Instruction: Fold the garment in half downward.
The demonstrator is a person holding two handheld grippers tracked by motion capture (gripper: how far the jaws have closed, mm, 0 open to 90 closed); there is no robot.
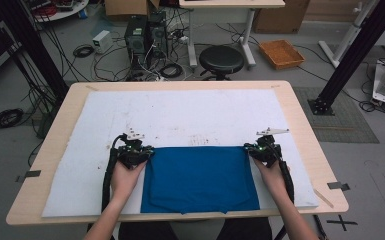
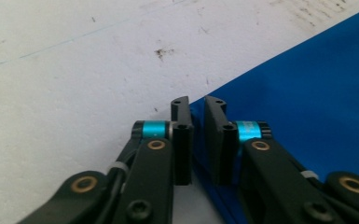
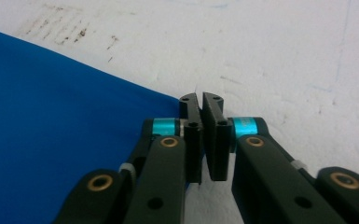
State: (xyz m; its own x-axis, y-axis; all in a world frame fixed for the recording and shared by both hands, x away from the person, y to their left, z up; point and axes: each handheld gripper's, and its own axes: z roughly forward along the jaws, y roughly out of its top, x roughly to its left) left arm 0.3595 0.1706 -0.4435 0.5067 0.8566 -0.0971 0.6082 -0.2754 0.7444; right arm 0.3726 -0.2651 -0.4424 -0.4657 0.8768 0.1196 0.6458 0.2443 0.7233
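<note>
Folded blue rectangular cloth (image 1: 200,179): flat on white foam board (image 1: 180,117) atop light wooden table (image 1: 300,115). Left gripper (image 1: 147,150) jaws clamp its far left corner; right gripper (image 1: 249,148) jaws clamp its far right corner.

A lab or robotics workroom: computer towers (image 1: 145,34) amid tangled cables (image 1: 105,60) on grey floor, black frame posts (image 1: 352,55) (camera rig), stool (image 1: 221,60), cardboard boxes (image 1: 125,7).

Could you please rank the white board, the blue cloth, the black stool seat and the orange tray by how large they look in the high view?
1. white board
2. blue cloth
3. black stool seat and orange tray: look alike, both farther off, so unranked.
</note>
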